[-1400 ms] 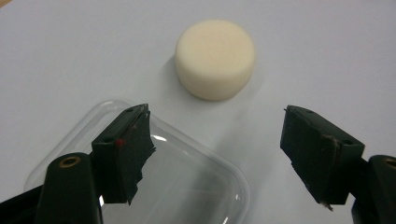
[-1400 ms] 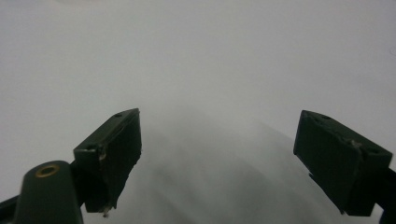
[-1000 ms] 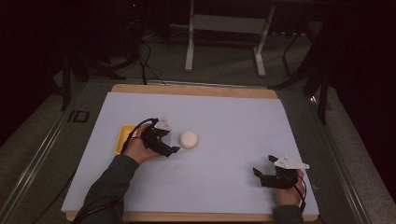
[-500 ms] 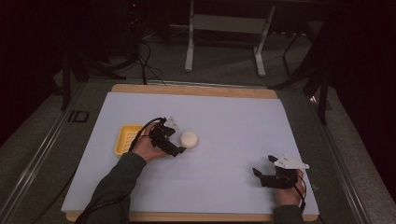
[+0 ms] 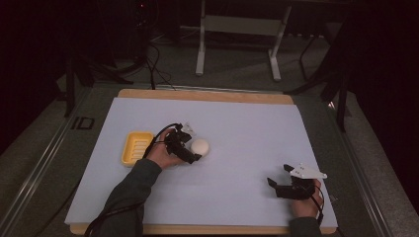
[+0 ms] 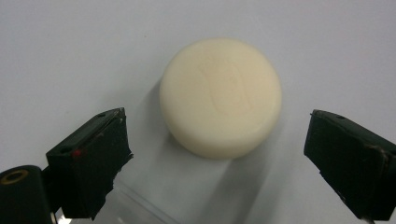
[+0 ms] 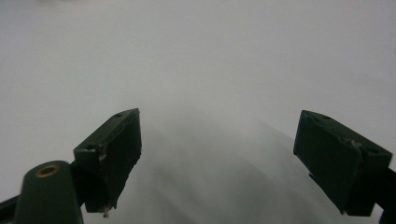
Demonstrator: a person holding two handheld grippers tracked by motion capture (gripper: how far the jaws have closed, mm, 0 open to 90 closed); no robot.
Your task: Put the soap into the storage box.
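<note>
A round cream bar of soap (image 5: 200, 146) (image 6: 220, 95) lies flat on the white table sheet (image 5: 237, 128). My left gripper (image 5: 193, 146) (image 6: 219, 158) is open right at it, one jaw on each side of the soap's near edge, with gaps on both sides. A yellow soap dish (image 5: 136, 147) sits just left of that hand. Near the table's front right, my right gripper (image 5: 278, 177) (image 7: 233, 154) rests open over bare sheet with nothing between its jaws.
The wooden table edge (image 5: 207, 95) runs along the back. Beyond it stand a metal frame stand (image 5: 237, 29) and loose cables on the floor (image 5: 153, 54). Bare sheet stretches between the two hands.
My left gripper has slid right from over the yellow dish to the soap, and its jaws now flank it. The right gripper has stayed in place.
</note>
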